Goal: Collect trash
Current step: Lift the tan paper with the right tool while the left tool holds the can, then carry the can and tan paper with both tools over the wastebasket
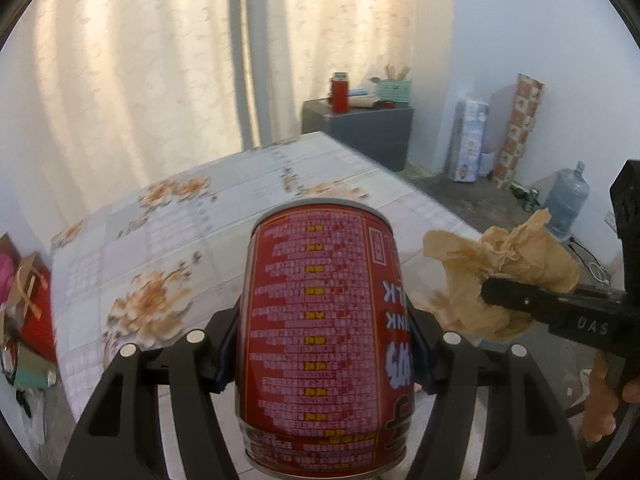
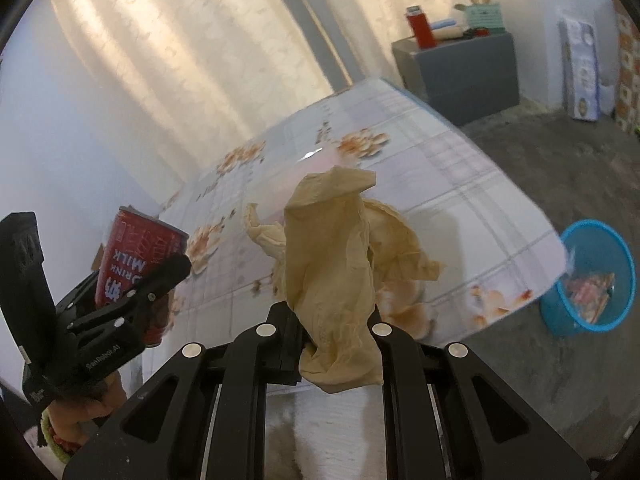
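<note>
While both grippers hang above the floral table (image 2: 460, 168), the left gripper (image 1: 324, 344) clamps a red milk can (image 1: 320, 340) (label inverted) and the right gripper (image 2: 338, 340) pinches a crumpled brown paper (image 2: 336, 264); a blue bin (image 2: 592, 280) stands on the floor beside the table.

Black tongs (image 2: 338, 344), silver screws, white lettering

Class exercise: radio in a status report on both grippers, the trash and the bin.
Left gripper shut on can. Right gripper shut on paper. Bin on floor past table corner. Nothing in the way.
</note>
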`<action>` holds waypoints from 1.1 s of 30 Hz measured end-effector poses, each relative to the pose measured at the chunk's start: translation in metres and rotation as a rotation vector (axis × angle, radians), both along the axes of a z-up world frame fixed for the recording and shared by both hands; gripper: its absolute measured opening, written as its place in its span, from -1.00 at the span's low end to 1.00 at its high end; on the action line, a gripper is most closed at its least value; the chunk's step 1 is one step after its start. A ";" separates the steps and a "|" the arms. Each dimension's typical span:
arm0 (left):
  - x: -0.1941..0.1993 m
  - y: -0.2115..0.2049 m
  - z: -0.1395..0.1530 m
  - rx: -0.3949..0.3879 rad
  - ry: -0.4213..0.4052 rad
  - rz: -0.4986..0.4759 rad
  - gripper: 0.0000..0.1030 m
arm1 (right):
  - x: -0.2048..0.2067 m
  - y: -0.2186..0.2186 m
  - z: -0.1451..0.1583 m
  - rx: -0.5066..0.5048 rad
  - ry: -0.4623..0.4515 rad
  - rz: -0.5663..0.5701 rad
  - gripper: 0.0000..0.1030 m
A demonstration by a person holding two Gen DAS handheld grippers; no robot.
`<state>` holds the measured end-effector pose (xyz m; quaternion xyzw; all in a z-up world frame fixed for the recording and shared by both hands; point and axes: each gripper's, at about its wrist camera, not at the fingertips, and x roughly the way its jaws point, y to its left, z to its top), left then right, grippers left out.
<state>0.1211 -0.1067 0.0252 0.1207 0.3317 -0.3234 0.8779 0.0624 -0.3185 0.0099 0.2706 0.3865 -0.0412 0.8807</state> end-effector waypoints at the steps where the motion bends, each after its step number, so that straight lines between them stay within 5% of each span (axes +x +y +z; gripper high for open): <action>1: -0.002 -0.008 0.002 -0.003 -0.002 -0.018 0.24 | -0.005 -0.005 0.001 0.002 -0.003 -0.010 -0.75; 18: -0.046 -0.181 0.007 -0.024 0.107 -0.398 0.24 | -0.119 -0.166 -0.022 0.007 0.032 -0.391 -0.75; 27: -0.058 -0.283 -0.027 -0.005 0.300 -0.538 0.24 | -0.155 -0.242 -0.064 0.056 0.123 -0.519 -0.75; 33: -0.066 -0.363 -0.088 0.081 0.535 -0.565 0.24 | -0.155 -0.285 -0.100 0.127 0.168 -0.554 -0.75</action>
